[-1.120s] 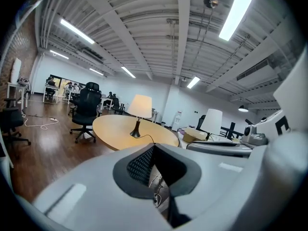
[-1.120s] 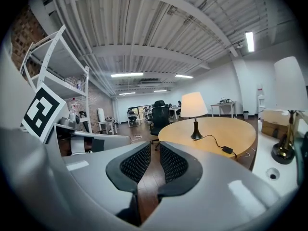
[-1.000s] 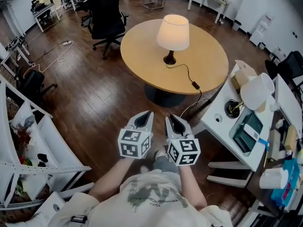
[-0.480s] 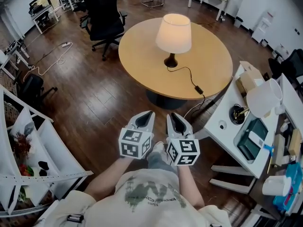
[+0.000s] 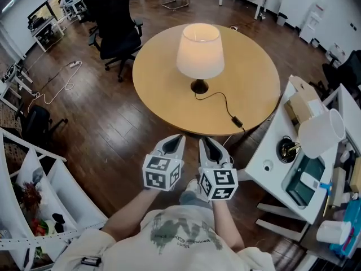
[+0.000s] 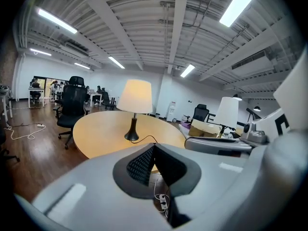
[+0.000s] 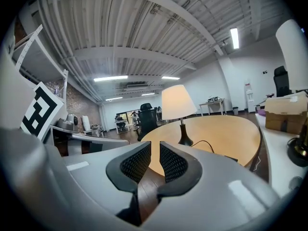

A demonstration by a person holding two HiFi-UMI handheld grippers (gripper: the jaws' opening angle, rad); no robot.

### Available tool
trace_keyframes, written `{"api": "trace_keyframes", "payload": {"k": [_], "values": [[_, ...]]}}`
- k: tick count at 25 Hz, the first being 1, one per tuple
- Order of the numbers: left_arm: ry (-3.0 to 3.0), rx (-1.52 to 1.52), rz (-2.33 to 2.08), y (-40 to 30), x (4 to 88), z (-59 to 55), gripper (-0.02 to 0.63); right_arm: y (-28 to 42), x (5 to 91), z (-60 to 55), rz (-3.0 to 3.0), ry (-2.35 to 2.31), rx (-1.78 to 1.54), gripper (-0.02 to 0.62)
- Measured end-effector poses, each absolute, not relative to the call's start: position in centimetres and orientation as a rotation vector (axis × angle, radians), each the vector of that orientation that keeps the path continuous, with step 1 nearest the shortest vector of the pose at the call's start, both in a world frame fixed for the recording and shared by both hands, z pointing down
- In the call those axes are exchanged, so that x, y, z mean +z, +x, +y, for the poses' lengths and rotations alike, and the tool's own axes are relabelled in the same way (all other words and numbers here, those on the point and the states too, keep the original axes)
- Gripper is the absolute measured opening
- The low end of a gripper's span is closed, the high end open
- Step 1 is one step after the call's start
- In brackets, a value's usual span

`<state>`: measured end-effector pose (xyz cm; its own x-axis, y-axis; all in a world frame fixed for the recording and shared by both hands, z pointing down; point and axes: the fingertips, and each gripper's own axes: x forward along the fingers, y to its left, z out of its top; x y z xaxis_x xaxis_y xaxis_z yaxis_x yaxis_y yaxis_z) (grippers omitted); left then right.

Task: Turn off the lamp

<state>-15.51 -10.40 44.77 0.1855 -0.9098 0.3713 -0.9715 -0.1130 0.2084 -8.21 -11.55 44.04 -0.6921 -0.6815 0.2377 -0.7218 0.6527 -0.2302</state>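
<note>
Room: large office with a dark wooden floor; a round wooden desk [image 5: 254, 83] stands in the open middle, and a black office chair [image 5: 115, 30] is beyond it, to the left of the lamp.
Lamp: white-shaded table lamp [image 5: 200, 52], upright near the middle of the desk; the shade glows, so it is on.
Cord: black cord [image 5: 217, 97] goes from the lamp foot toward the near edge of the desk; a small dark block [image 5: 236, 121] sits on it, maybe the switch, but I cannot be sure.
Left claw [image 5: 175, 140]: on the near side of the lamp, over the floor, short of the desk edge; its pads are pressed together with nothing between them.
Right claw [image 5: 206, 143]: just beside the left one and pointing toward the lamp; its pads stand a little apart, with only floor seen in the gap, so it is released and empty.
Progress: I judge this to be the approach. Nothing is touched yet, and reaching the switch and pressing it are still left to do.
</note>
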Motion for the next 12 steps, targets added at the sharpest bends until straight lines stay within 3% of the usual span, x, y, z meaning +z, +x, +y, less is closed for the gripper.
{"api": "trace_keyframes", "payload": {"k": [12], "values": [[2.109,0.253,-1.676,-14.0,46.1,-19.4,-0.005,-6.7,45.9,-20.0,-2.673,1.218,0.510,0.067]]}}
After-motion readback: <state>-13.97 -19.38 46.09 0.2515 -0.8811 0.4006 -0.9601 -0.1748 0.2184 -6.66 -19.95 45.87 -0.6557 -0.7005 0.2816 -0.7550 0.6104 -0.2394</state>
